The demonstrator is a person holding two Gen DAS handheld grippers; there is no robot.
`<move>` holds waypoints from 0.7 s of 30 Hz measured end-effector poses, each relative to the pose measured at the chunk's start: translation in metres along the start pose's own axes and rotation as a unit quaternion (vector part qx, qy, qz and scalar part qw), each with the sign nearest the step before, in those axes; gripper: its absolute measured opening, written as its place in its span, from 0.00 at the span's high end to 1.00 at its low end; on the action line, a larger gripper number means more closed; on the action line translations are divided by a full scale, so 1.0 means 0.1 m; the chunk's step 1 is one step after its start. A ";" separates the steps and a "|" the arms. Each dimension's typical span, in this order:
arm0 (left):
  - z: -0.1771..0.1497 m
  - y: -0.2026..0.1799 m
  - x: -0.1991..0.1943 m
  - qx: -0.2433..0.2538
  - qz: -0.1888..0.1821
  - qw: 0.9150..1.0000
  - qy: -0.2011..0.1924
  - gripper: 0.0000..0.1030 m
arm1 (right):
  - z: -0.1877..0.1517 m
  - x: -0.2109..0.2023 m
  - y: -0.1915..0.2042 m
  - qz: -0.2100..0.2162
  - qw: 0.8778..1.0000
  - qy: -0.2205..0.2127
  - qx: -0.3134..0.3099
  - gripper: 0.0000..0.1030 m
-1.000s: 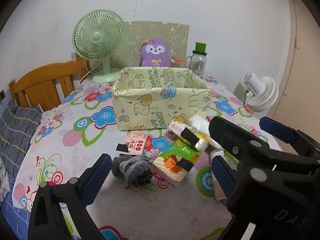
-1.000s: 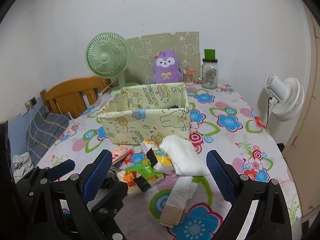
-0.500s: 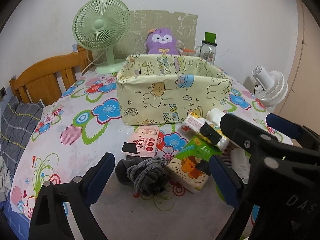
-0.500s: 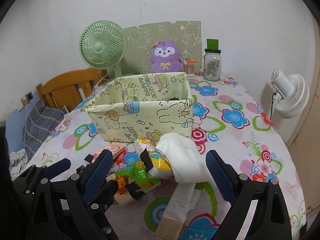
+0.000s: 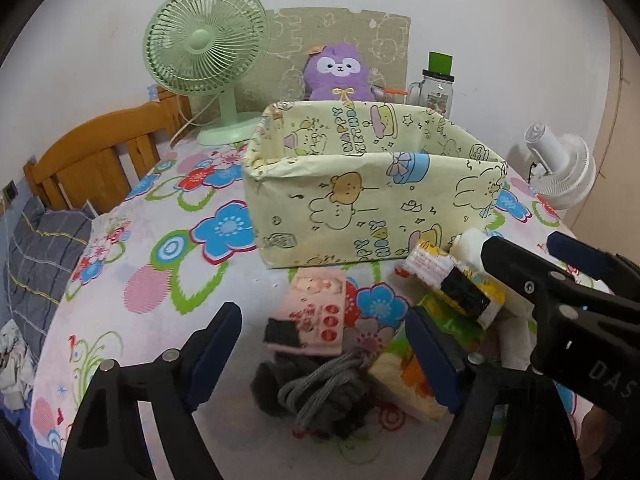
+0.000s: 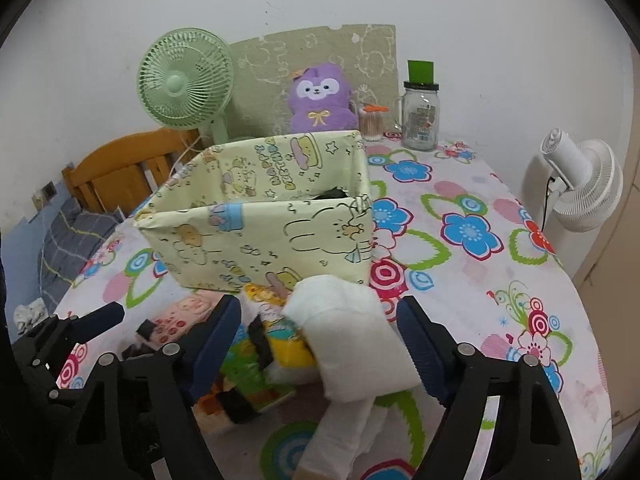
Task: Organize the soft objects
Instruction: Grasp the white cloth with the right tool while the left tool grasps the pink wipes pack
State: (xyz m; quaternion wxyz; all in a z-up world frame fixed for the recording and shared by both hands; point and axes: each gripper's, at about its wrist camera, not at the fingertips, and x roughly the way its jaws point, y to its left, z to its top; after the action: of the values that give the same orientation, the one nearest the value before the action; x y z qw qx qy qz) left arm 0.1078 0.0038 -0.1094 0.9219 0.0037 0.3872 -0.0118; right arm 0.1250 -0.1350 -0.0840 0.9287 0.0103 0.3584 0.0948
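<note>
Both grippers are gaping wide, holding nothing: left gripper (image 5: 324,344) straddling the grey pouch (image 5: 320,392), right gripper (image 6: 320,340) flanking the white cloth (image 6: 352,340), near the table's (image 6: 460,280) front edge. Each should be closing gently mid-bundle, then lifting clear into the box (image 6: 264,216).

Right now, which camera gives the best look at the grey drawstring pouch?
The left wrist view. The grey drawstring pouch lies in plain sight between the open left gripper fingers, its cord visible. In the right wrist view it is almost wholly hidden behind the gripper there, so nothing of it can be picked out.
</note>
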 end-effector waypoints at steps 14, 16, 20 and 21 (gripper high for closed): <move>0.08 0.03 0.36 -0.028 0.001 0.998 0.051 0.33 | -0.04 0.38 -0.14 -0.028 0.998 0.050 0.005 0.27; 0.07 0.06 0.40 -0.034 -0.003 0.998 0.059 0.36 | -0.06 0.42 -0.14 -0.023 0.998 0.054 0.005 0.27; 0.03 0.08 0.49 -0.038 -0.004 0.997 0.072 0.43 | -0.08 0.45 -0.11 -0.019 0.998 0.056 -0.001 0.28; 0.01 0.07 0.48 -0.034 0.000 0.997 0.067 0.46 | -0.09 0.46 -0.11 -0.015 0.998 0.057 0.000 0.28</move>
State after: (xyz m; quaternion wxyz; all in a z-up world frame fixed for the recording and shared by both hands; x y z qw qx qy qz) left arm 0.1423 0.0098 -0.1429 0.8934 -0.0265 0.4485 0.0015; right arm 0.1545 -0.1374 -0.1223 0.9080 -0.0007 0.4111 0.0812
